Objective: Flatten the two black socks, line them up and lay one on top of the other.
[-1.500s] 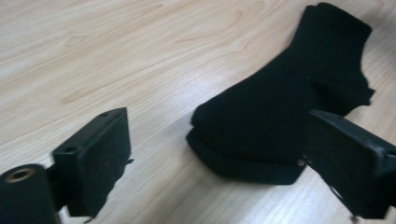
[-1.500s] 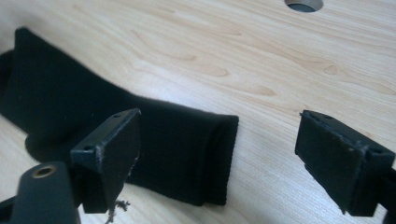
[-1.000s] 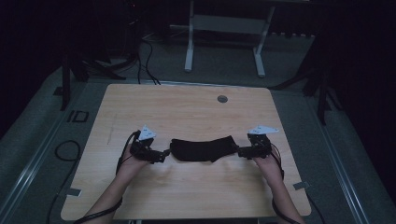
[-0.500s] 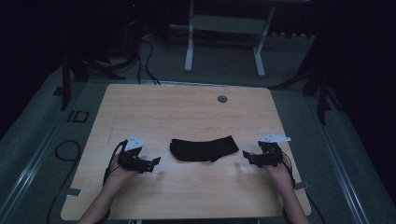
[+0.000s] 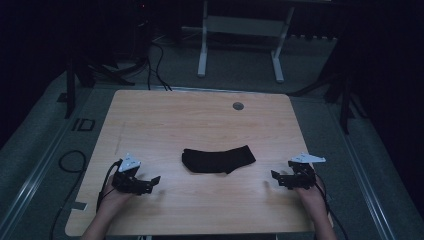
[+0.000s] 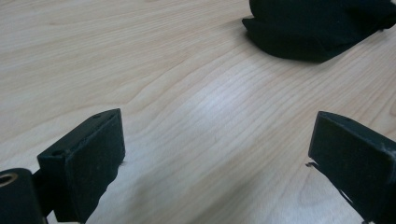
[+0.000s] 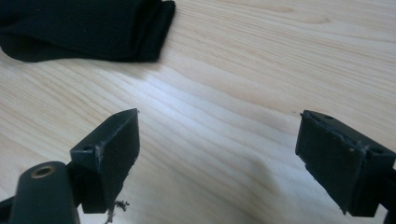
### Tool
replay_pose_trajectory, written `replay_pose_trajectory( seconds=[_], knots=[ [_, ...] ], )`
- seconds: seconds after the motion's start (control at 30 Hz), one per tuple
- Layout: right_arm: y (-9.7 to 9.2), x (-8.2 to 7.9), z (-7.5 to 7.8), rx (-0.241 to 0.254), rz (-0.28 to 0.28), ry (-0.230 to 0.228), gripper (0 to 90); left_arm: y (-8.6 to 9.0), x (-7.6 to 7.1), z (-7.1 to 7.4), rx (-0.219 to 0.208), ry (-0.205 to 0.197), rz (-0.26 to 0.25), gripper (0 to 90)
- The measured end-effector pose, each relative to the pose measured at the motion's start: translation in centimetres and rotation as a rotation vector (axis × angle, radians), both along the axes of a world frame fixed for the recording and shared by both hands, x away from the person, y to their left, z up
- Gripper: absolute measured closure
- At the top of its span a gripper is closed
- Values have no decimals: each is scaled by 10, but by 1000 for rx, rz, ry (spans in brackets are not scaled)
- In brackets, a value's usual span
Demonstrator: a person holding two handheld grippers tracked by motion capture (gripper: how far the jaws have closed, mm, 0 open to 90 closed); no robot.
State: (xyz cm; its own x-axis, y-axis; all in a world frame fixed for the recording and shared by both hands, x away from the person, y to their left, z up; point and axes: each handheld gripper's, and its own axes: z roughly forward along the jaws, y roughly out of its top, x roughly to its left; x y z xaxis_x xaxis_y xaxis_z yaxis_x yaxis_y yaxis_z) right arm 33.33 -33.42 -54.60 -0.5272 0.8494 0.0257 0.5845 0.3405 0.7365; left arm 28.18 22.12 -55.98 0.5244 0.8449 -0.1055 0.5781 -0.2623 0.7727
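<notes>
A black sock (image 5: 218,159) lies flat at the middle of the wooden table (image 5: 200,120), its long side running left to right. My left gripper (image 5: 152,183) rests low over the table to the sock's left, open and empty. My right gripper (image 5: 275,179) sits to the sock's right, also open and empty. In the left gripper view the sock (image 6: 322,25) lies ahead at the upper right, beyond my left gripper (image 6: 219,154). In the right gripper view the sock (image 7: 84,28) lies at the upper left, past my right gripper (image 7: 217,154).
A round grey grommet (image 5: 238,106) sits near the table's far edge. Beyond the table stand a white desk frame (image 5: 240,45) and cables (image 5: 150,60) on a dark floor. A black cable (image 5: 70,162) loops beside the table's left edge.
Both grippers have drawn back from the sock's two ends, outward and toward the near edge. The sock stays where it lay, now free of both.
</notes>
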Motion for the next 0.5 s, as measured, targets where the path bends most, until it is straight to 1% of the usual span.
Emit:
replay_pose_trajectory(
  seconds=[0.1, 0.13, 0.2, 0.27, 0.3, 0.33, 0.37, 0.43, 0.5],
  knots=[
    [-4, -4, 0, 5, -11, 3, 135, 5, -3, -2, -8, 3, 9, 40],
    [-6, -5, -1, 2, -21, 2, 135, 10, -6, -4, -9, 3, 23, 40],
    [-14, -11, -2, 10, -57, 4, 137, 14, -7, -5, -21, 5, 38, 40],
    [-18, -13, -2, 27, -78, 1, 137, 17, -9, -5, -35, 0, 45, 40],
    [-18, -13, -2, 27, -78, 1, 137, 17, -9, -5, -35, 0, 45, 40],
    [-20, -13, -2, 33, -85, 1, 137, 19, -9, -5, -49, -3, 50, 40],
    [-21, -14, -3, 34, -97, -3, 138, 19, -10, -5, -51, -4, 53, 40],
    [-21, -14, -3, 31, -99, -6, 138, 18, -10, -6, -53, -6, 51, 40],
    [-21, -14, -3, 27, -100, -9, 138, 17, -10, -6, -44, -7, 48, 40]
  ],
)
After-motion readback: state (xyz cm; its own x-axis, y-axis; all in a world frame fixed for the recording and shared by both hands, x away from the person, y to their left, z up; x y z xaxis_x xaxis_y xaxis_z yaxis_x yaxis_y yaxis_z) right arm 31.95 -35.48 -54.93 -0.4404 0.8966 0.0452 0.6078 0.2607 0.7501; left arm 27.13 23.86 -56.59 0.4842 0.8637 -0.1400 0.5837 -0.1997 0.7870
